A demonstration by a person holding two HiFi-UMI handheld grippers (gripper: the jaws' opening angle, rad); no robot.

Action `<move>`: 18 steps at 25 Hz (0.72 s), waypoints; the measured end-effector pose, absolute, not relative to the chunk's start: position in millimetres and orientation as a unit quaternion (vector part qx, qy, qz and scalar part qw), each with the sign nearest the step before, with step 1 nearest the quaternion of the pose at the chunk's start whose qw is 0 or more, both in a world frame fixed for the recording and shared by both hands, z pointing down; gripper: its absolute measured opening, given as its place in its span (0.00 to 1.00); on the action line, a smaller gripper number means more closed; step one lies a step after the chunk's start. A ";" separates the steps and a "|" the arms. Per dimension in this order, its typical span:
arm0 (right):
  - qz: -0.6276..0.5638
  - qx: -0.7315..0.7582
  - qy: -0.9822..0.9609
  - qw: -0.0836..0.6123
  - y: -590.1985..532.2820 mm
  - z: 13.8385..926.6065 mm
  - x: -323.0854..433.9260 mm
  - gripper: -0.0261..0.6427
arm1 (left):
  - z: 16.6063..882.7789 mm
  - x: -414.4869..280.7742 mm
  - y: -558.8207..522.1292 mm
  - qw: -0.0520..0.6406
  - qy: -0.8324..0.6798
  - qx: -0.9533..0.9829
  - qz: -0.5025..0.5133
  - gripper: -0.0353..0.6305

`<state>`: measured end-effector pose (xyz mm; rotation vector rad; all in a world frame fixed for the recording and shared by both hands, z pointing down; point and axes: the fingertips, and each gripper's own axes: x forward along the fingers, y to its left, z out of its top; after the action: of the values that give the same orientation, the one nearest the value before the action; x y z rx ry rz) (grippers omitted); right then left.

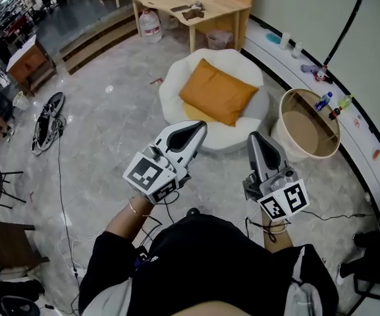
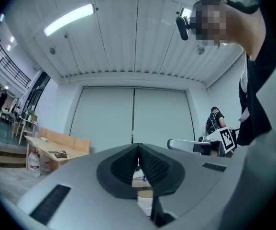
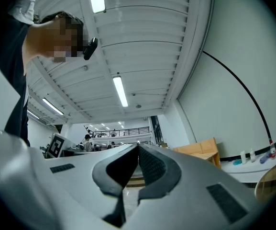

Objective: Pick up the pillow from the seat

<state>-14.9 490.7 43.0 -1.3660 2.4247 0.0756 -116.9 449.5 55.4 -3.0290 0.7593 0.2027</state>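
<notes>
Orange pillow, roughly square and plump, with creased fabric and four distinct corners. It lies flat to slightly tilted in the hollow of the white round seat, one corner pointing toward the person. A paler yellow strip shows under its near-left edge; whether this is a second cushion or the pillow's own underside cannot be settled from the head view. Judged by its look, the pillow should be light, soft and easily compressed, and its woven cover is unlikely to slip. A pinch on the near corner or along the near edge, gathering a fold of cover and filling, should hold it better than a grip across its thick middle. It will probably sag from whatever point it is lifted by. The left gripper and right gripper are held before the person's torso, apart from the seat and short of it. Each has its ribbed pads pressed together with nothing between them.
</notes>
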 end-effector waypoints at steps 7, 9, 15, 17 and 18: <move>0.032 -0.487 0.854 0.181 469.8 40.9 -27.6 0.07 | 50.9 -131.7 426.1 0.003 0.246 -0.966 0.075 0.07; 0.032 -0.487 0.854 0.181 464.3 41.0 -34.3 0.07 | 54.2 -138.0 421.5 0.005 0.239 -0.968 0.073 0.07; 0.032 -0.496 0.850 0.176 451.2 44.5 -51.8 0.07 | 54.4 -157.4 403.7 -0.001 0.243 -0.967 0.076 0.07; 0.029 -0.497 0.849 0.174 449.1 46.1 -54.5 0.07 | 59.0 -159.8 400.0 -0.001 0.239 -0.968 0.071 0.07; 0.028 -0.498 0.849 0.173 448.3 46.3 -55.2 0.07 | 60.2 -160.2 398.8 -0.002 0.237 -0.969 0.070 0.07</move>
<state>-55.2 448.3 46.3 -1.4121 2.4097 0.0801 -160.2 398.8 60.2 -3.0477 0.7442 0.2212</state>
